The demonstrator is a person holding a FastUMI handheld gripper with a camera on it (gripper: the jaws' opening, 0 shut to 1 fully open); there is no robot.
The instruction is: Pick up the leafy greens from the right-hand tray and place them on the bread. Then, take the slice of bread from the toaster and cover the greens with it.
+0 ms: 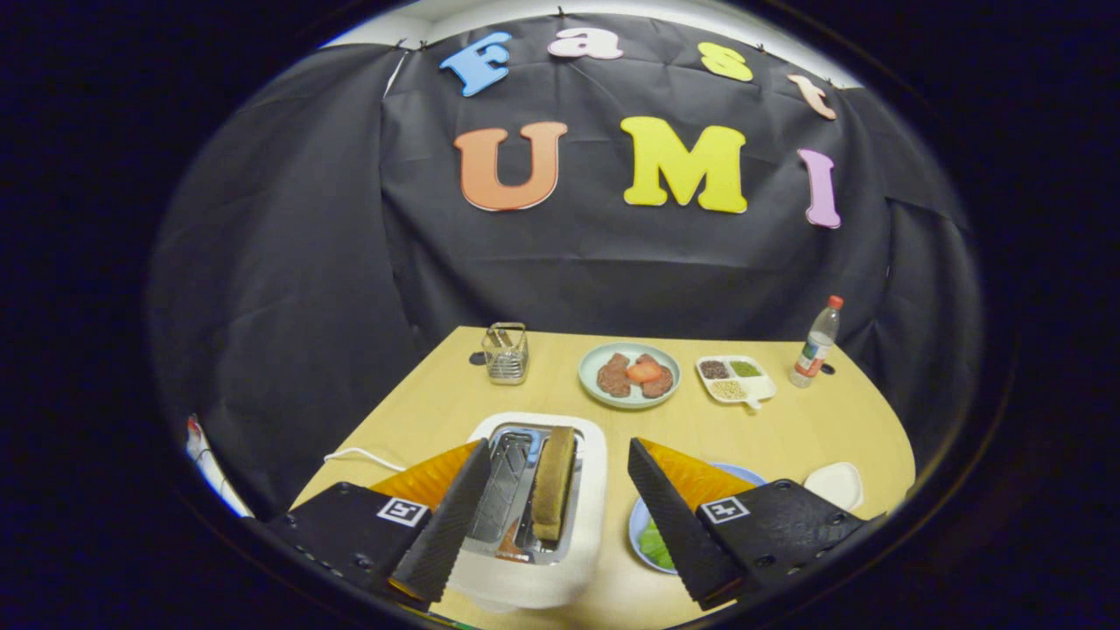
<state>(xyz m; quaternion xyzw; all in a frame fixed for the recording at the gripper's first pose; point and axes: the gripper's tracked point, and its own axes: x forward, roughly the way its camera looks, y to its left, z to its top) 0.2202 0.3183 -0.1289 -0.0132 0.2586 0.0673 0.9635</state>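
Ribbed black tongs (560, 507) spread wide, empty, straddling glossy white toaster (534, 516); spongy brown bread slice (555, 481) upright in slot.

- I see the white plastic toaster (534, 525) with shiny metal slots sitting on the wooden table, between my spread-apart fingers and just ahead of them.
- A tan slice of bread (555, 481) stands upright on edge in the toaster's right slot, its top poking above the rim.
- The bright green leafy greens (654, 544) lie on a pale blue round tray (740, 473) to the right of the toaster; my right finger covers most of both.
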